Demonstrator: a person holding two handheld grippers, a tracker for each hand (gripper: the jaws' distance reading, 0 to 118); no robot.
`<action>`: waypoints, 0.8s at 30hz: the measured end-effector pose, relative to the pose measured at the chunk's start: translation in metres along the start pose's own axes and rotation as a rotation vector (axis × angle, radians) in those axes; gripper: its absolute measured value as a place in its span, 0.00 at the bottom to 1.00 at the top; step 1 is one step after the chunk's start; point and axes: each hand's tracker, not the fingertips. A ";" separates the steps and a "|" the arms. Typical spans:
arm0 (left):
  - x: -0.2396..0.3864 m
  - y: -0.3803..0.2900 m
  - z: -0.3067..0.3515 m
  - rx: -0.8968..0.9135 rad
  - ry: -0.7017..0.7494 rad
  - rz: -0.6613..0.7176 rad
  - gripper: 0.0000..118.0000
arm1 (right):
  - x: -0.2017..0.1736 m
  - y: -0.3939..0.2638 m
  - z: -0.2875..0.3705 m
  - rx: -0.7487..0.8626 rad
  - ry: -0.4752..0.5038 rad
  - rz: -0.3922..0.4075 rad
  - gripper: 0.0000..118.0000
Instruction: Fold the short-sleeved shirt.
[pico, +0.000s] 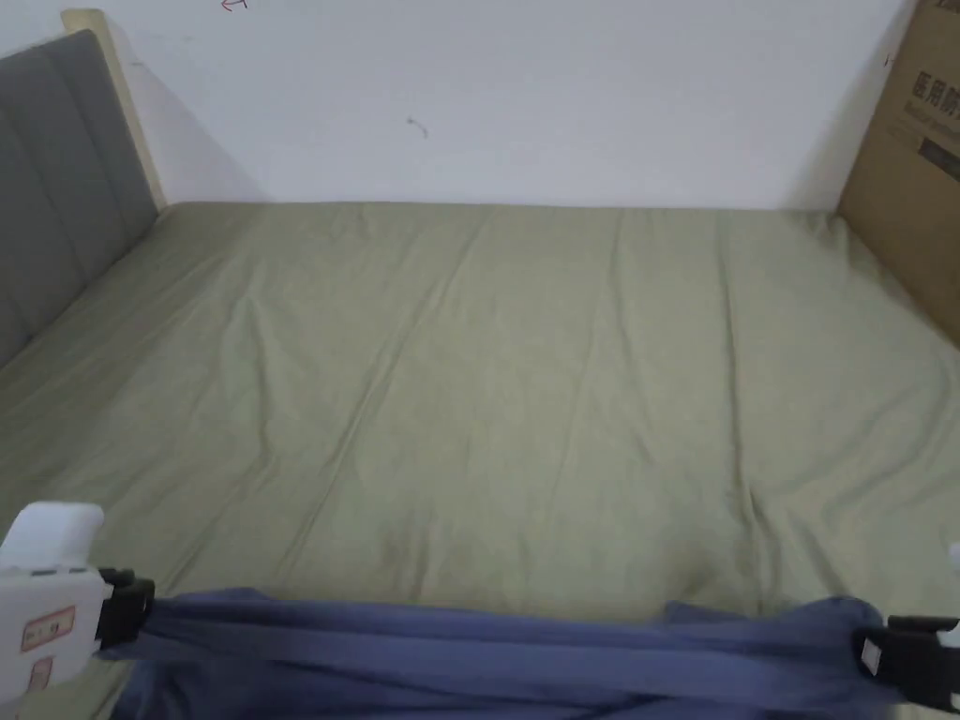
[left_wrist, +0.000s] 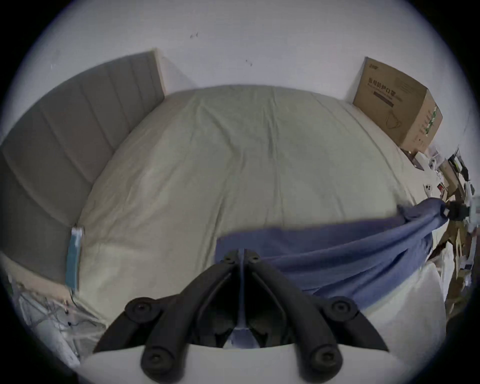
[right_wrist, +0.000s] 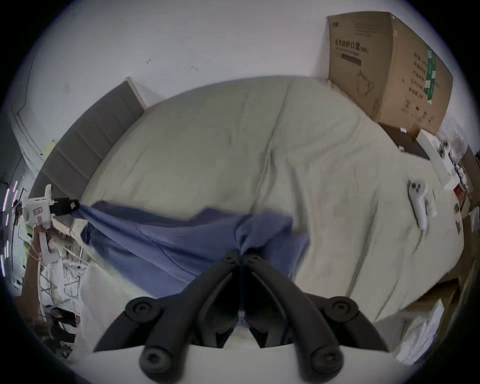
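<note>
A blue short-sleeved shirt (pico: 487, 647) hangs stretched between my two grippers above the near edge of the bed. My left gripper (pico: 141, 600) is shut on the shirt's left end at the lower left of the head view. My right gripper (pico: 867, 656) is shut on its right end at the lower right. In the left gripper view the jaws (left_wrist: 242, 256) pinch blue cloth (left_wrist: 324, 259), with the other gripper (left_wrist: 449, 211) far right. In the right gripper view the jaws (right_wrist: 241, 256) hold bunched cloth (right_wrist: 181, 244), and the other gripper (right_wrist: 71, 205) is far left.
The bed (pico: 487, 375) has an olive-green sheet, wrinkled. A grey headboard (pico: 56, 178) stands on the left and a large cardboard box (pico: 914, 159) on the right. A white hand controller (right_wrist: 418, 202) lies on the sheet's right side beside small clutter. A white wall runs behind.
</note>
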 end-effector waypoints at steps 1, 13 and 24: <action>-0.002 -0.015 -0.003 -0.029 0.000 0.025 0.00 | 0.000 -0.014 -0.005 -0.026 -0.011 -0.009 0.00; -0.013 -0.065 -0.006 -0.042 -0.002 0.114 0.94 | -0.009 -0.065 -0.024 -0.043 -0.136 -0.072 0.47; 0.003 -0.047 0.044 0.129 -0.151 0.238 0.00 | -0.098 -0.007 -0.010 0.189 -0.114 0.044 0.00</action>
